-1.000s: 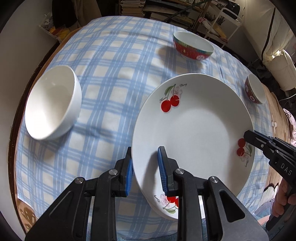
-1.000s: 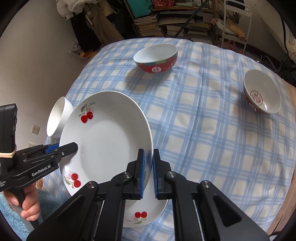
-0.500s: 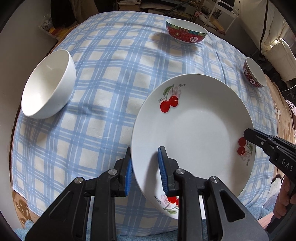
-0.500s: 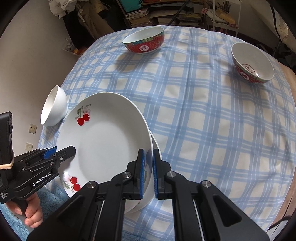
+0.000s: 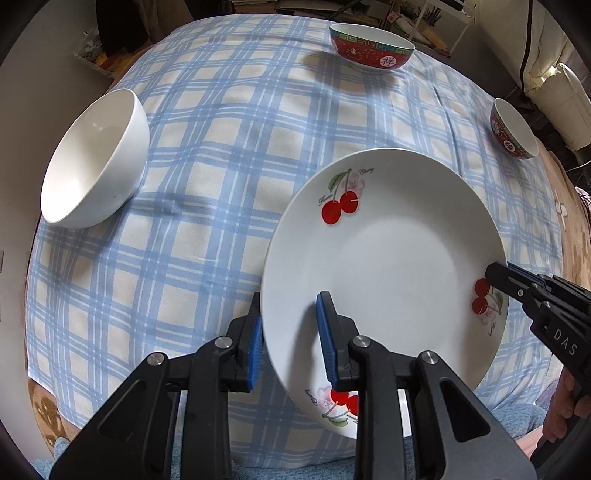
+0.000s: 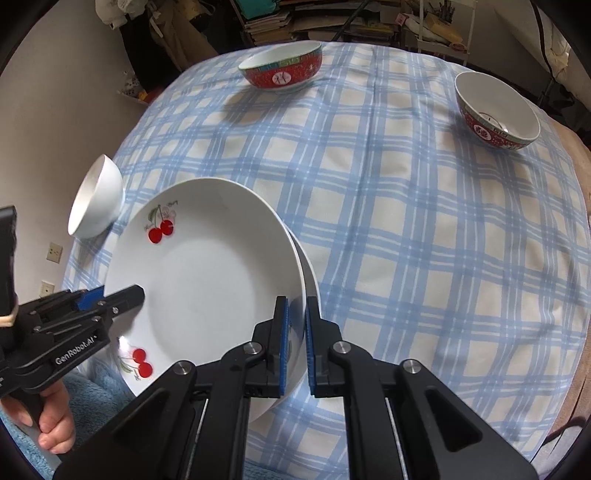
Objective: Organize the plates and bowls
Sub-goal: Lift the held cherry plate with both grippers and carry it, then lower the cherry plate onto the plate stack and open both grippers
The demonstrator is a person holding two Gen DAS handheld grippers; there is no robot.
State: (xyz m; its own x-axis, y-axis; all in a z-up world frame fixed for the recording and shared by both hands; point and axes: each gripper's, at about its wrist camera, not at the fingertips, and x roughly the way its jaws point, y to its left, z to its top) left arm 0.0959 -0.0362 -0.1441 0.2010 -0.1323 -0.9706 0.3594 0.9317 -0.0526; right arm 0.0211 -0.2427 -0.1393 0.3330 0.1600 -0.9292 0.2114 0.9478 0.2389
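Note:
A white cherry plate [image 5: 388, 266] is held between both grippers over a second cherry plate [image 6: 308, 273] whose edge peeks out underneath. My left gripper [image 5: 290, 336] is shut on the top plate's left rim. My right gripper [image 6: 294, 341] is shut on its right rim; it also shows in the left wrist view [image 5: 517, 286]. A white bowl [image 5: 92, 162] stands at the table's left edge. A large red bowl [image 5: 371, 48] stands at the far side and a small red bowl [image 5: 511, 129] at the right.
The table wears a blue checked cloth [image 5: 221, 129]. Shelves with books [image 6: 295, 22] and clutter stand beyond the far edge. A wall [image 6: 55, 110] is close on the left. A blue towel [image 6: 92, 387] lies below the near edge.
Both grippers have drawn back toward the near edge with the plate; the bowls look farther off. The grip on the plate is unchanged.

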